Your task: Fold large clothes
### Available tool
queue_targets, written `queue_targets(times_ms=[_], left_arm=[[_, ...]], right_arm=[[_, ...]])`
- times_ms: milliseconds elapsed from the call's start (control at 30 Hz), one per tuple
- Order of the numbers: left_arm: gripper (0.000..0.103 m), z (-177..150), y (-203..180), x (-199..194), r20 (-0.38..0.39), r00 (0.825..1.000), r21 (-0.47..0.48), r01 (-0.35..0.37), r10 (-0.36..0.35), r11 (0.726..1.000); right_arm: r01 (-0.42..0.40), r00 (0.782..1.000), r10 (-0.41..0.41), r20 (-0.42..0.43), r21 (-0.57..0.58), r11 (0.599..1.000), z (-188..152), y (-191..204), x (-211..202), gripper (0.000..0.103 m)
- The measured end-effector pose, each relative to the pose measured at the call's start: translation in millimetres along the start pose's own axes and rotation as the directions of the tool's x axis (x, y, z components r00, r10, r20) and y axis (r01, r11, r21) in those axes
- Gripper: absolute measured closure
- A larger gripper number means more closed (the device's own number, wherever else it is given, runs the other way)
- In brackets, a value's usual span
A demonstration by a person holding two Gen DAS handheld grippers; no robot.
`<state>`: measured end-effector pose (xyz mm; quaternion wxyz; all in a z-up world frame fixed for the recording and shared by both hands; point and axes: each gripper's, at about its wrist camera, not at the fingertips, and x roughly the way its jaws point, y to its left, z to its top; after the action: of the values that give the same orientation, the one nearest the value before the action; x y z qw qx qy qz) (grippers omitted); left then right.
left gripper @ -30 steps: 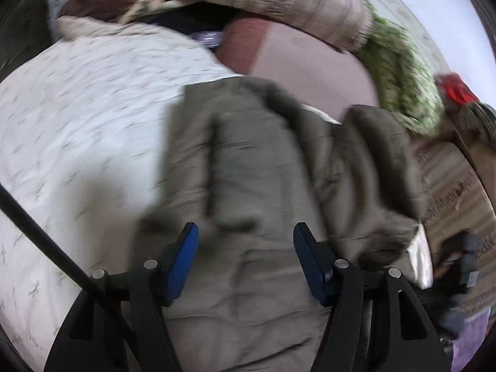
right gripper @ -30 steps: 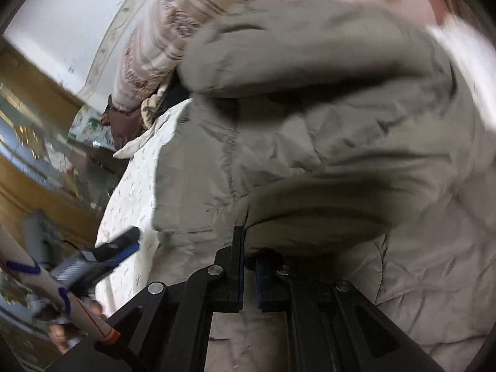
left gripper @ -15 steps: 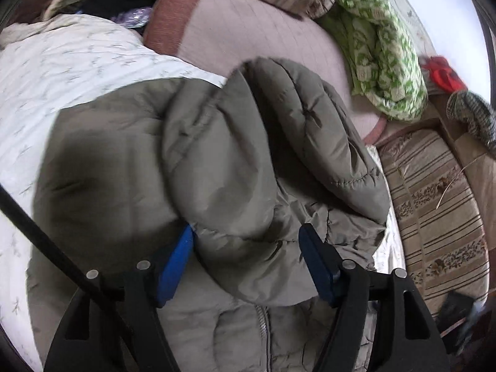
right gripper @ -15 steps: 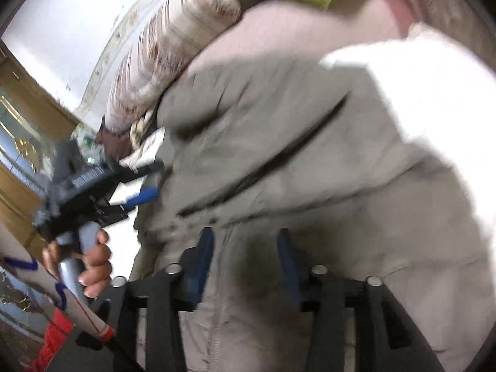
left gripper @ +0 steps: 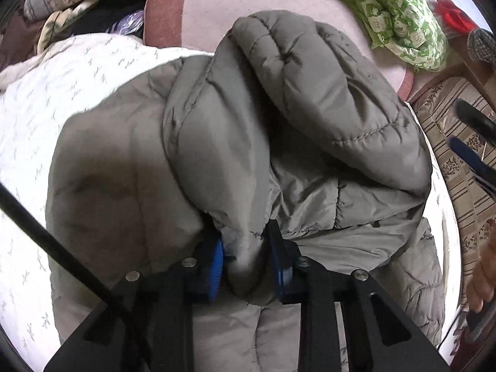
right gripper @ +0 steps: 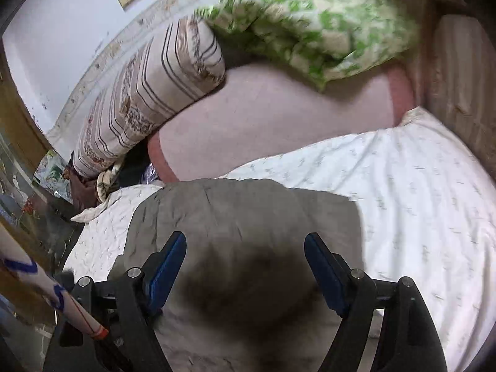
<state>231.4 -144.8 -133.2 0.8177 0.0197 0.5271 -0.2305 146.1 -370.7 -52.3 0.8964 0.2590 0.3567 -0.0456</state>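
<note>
A grey padded jacket (left gripper: 279, 108) lies on the white patterned bed sheet (left gripper: 77, 93), with a sleeve folded across its body. My left gripper (left gripper: 245, 257) points steeply down, its jaws closing, and the blue pads pinch a fold of the sleeve end. In the right wrist view the jacket (right gripper: 232, 217) lies below my right gripper (right gripper: 245, 266), whose jaws are opening with nothing between them, above the fabric. The right gripper's fingers (left gripper: 471, 152) and a hand (left gripper: 483, 272) show at the right edge of the left wrist view.
At the head of the bed lie a striped pillow (right gripper: 148, 93), green patterned bedding (right gripper: 310, 21) and a pink blanket (right gripper: 279, 114). A striped brown mat (left gripper: 458, 170) runs along the bed's right side. A black cable (left gripper: 46, 238) crosses the left wrist view.
My left gripper has shut on a fold of the jacket's sleeve. My right gripper has let go of the jacket, opened wide and drawn up and back from it.
</note>
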Motion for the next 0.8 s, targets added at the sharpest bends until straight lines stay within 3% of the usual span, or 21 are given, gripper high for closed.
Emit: queue_targets(times_ms=[67,200,333,433,500,600,667,700,800], left_arm=[[0.078,-3.7,1.2,0.4,0.003,1.000,0.007,-0.003,0.003,1.000],[0.078,-4.8,4.4,-8.2,0.022,1.000,0.014,0.006,-0.007,1.000],[0.075,-13.8,6.5,-42.0,0.096,0.995,0.053,0.029,-0.034,0.998],[0.075,-16.0,-3.7,-70.7,0.197,0.980,0.100,-0.027,0.006,0.995],[0.070,-7.6,-14.7,-78.9,0.242,0.970,0.127,-0.058,0.026,0.990],[0.061,16.9,-20.9,-64.6,0.238,0.968,0.103,-0.102,0.075,0.989],[0.061,27.9,-19.3,-43.1,0.212,0.964,0.098,-0.187,0.163,0.978],[0.061,31.9,-13.5,-23.4,0.188,0.953,0.086,-0.256,0.237,0.963],[0.059,26.0,11.1,15.8,0.120,0.962,0.046,-0.253,0.246,0.966]], right_arm=[[0.027,0.996,-0.030,-0.083,-0.039,0.999,-8.4,8.3,28.3,0.029],[0.128,0.963,-0.172,-0.207,-0.207,0.970,-58.1,24.4,75.9,0.030],[0.205,0.952,-0.261,-0.161,-0.299,0.932,-84.8,33.5,88.8,0.029],[0.220,0.949,-0.273,-0.154,-0.292,0.931,-86.2,35.5,91.5,0.026],[0.225,0.950,-0.275,-0.146,-0.290,0.930,-87.9,36.1,91.2,0.026],[0.228,0.954,-0.273,-0.127,-0.286,0.931,-90.8,37.2,88.2,0.026],[0.229,0.955,-0.271,-0.120,-0.284,0.931,-92.2,36.4,87.1,0.026],[0.230,0.955,-0.272,-0.116,-0.286,0.930,-93.4,38.3,88.2,0.026],[0.232,0.957,-0.271,-0.099,-0.292,0.928,-100.0,37.3,87.0,0.026]])
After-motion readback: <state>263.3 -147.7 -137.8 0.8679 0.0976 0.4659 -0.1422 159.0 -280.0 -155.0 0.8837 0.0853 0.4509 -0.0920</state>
